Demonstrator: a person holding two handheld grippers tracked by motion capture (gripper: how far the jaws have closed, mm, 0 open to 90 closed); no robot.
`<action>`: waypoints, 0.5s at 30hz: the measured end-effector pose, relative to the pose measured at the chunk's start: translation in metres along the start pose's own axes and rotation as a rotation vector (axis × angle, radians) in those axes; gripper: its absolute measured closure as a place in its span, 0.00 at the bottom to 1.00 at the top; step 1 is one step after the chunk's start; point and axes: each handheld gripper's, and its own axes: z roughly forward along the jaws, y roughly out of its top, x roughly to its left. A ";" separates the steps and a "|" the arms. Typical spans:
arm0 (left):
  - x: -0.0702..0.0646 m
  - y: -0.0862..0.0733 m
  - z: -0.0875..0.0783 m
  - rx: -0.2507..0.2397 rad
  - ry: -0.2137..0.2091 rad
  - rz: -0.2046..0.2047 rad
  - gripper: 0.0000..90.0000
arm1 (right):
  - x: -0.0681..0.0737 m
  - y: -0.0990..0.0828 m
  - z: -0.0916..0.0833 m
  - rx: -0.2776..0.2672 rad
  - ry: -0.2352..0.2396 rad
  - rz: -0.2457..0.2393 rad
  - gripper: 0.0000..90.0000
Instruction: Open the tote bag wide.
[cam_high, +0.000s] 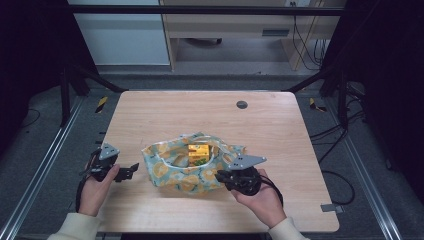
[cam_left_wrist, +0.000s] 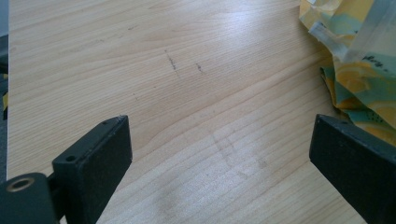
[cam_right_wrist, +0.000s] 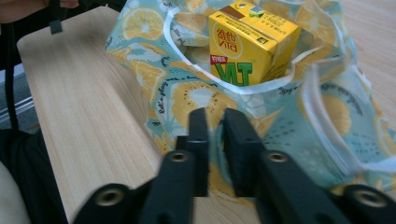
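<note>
A fabric bag (cam_high: 172, 172) printed with lemon slices lies on the wooden table (cam_high: 200, 110), its mouth open upward. A yellow drink carton (cam_high: 198, 154) stands inside it. My right gripper (cam_high: 220, 176) rests at the bag's right front side. In the right gripper view its jaws (cam_right_wrist: 215, 121) stand a narrow gap apart in front of the bag (cam_right_wrist: 140, 70), below the carton (cam_right_wrist: 247, 42), and the fabric lies behind them, not pinched. My left gripper (cam_high: 131, 171) sits left of the bag, wide open over bare table (cam_left_wrist: 187, 70), with the bag's edge (cam_left_wrist: 364, 84) by its right jaw.
A round cable hole (cam_high: 242, 104) sits at the table's far middle. Metal frame rails run along both sides of the table, and cables lie on the floor at the right. Bare wood stretches behind the bag and along the front edge.
</note>
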 end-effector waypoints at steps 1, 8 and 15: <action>0.000 0.000 0.000 -0.003 0.001 -0.004 0.06 | 0.000 0.002 -0.001 0.002 -0.007 -0.001 0.70; 0.001 0.000 0.001 -0.002 0.000 -0.006 0.06 | -0.006 0.030 -0.010 -0.021 -0.055 -0.013 0.52; 0.000 0.000 0.002 0.004 -0.003 0.002 0.06 | -0.040 0.053 0.007 0.026 -0.133 0.013 0.50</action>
